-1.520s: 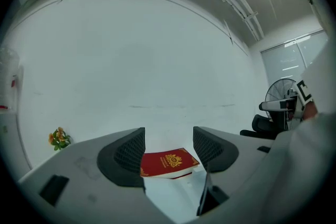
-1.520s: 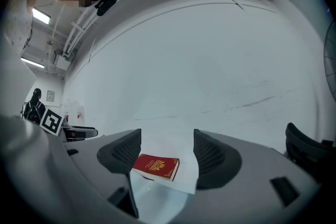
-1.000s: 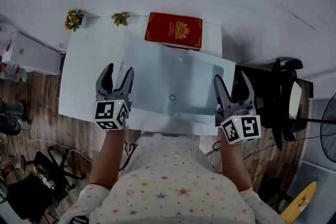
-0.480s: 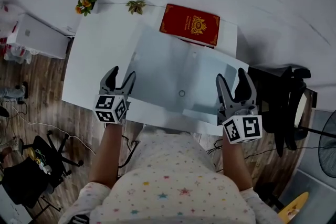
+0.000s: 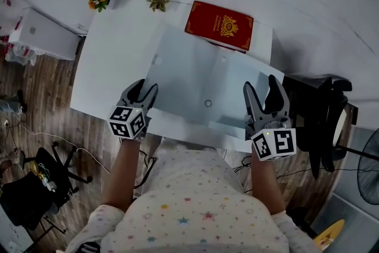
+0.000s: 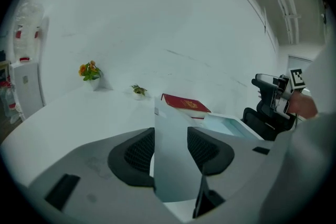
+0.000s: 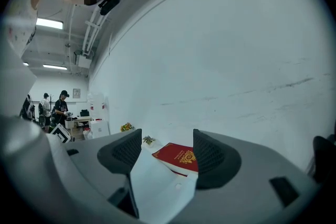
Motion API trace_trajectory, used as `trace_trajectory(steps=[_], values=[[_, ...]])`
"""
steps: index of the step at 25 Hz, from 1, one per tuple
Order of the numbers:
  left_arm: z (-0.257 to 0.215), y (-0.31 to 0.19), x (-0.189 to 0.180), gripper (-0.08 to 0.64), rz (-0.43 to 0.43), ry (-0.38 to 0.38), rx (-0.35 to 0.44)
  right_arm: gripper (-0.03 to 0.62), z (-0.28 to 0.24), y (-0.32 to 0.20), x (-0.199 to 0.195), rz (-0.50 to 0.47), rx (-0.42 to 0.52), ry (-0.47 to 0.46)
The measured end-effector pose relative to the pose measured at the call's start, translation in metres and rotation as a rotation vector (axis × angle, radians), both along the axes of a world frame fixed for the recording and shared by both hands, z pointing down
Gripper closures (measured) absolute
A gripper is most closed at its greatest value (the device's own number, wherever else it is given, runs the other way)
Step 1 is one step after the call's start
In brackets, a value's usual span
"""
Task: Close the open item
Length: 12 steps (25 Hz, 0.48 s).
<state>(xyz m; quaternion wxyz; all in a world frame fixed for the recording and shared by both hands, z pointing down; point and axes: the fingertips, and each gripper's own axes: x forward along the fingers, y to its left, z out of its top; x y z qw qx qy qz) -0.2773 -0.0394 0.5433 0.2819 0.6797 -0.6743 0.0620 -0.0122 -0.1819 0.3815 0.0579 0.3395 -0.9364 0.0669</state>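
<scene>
risk 1: the leaf slips out. The left gripper has the thin sheet between its jaws, but the pads don't look to be biting yet. If the lift starts too soon, the leaf drops back flat and open.
risk 2: the whole thing skids. The sheet is slick plastic on a smooth white table and nothing pins it, so a sideways pull may drag it towards the red hardback book with a gold crest.
risk 3: the fold goes crooked. Pulling from one corner only could leave the leaf skewed, so the small round snap stud may not meet its mate.
task item: a pale blue translucent plastic folder lies opened out across the middle of the table, with its far edge just beside the book.
folder vs left gripper: the near-left corner of the left leaf sits between the jaws. In the left gripper view the sheet runs up the gap between the pads.
left gripper state: the jaws have just been closing and stand part-way apart around the leaf. I judge it is not clenched on the leaf yet.
folder vs right gripper: the right gripper is by the folder's near-right corner. I can't tell whether it touches.
right gripper state: released, with the jaws wide and nothing pinched. The folder and book show beyond them.
step: getting hold of the left leaf; the fold-over is not yet done.
</scene>
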Motion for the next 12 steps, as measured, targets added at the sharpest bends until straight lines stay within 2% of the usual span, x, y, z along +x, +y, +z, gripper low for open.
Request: trace_trajectory(steps=[5,12], values=[[-0.027,-0.002,0.012,0.379,0.043,0.026,0.071,0.288,0.002,0.0,0.002,0.0,0.0,-0.006],[-0.062,0.003,0.042,0.399,0.15,-0.001,0.125,0.288,0.002,0.002,0.004,0.001,0.0,-0.022]])
